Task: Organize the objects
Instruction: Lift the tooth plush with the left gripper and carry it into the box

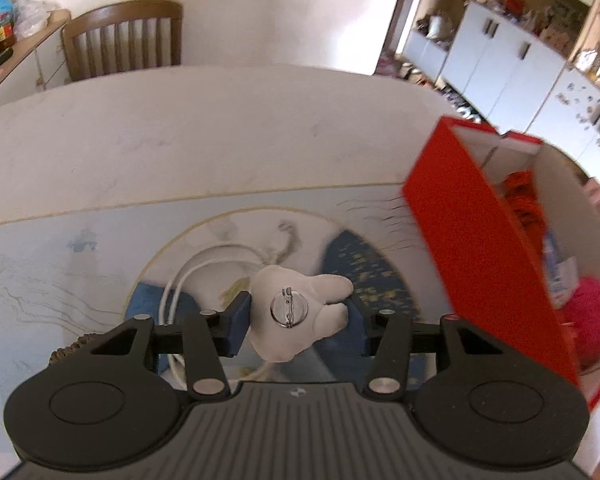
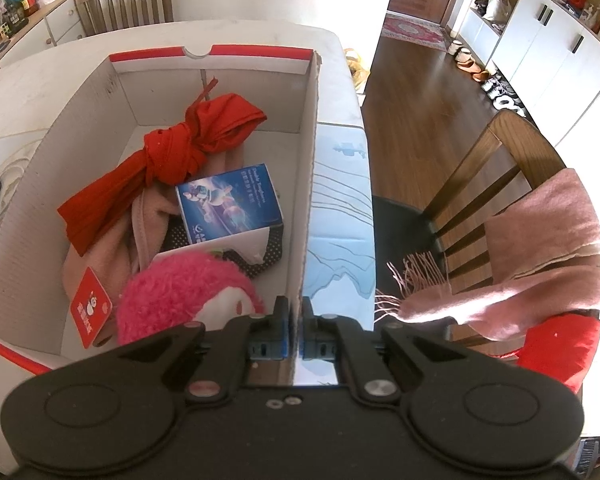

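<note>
Left wrist view: left fingers about half open, blue pads pressed on either side of a white tooth-shaped soft brooch, round metal pin back facing the camera. Brooch held up between the fingertips, clear of the counter. Just beyond and below the fingers, a white cable looped on a pale printed mat with a round blue and white design. To the right of the fingers, a red cardboard box, blurred, with red cloth and something pink and fluffy showing inside. Farther off, bare pale counter, then a wooden chair against the wall.

Right wrist view: right fingers closed tight on the right-hand wall of the same box, one pad inside and one outside. Left of the fingers, inside the box and nearest, a pink fluffy plush toy and a red tag. Beyond those, a small blue carton lying on pink fabric, then a knotted red cloth toward the far wall. Right of the fingers, off the counter edge, a second wooden chair draped with a pink fringed scarf.
</note>
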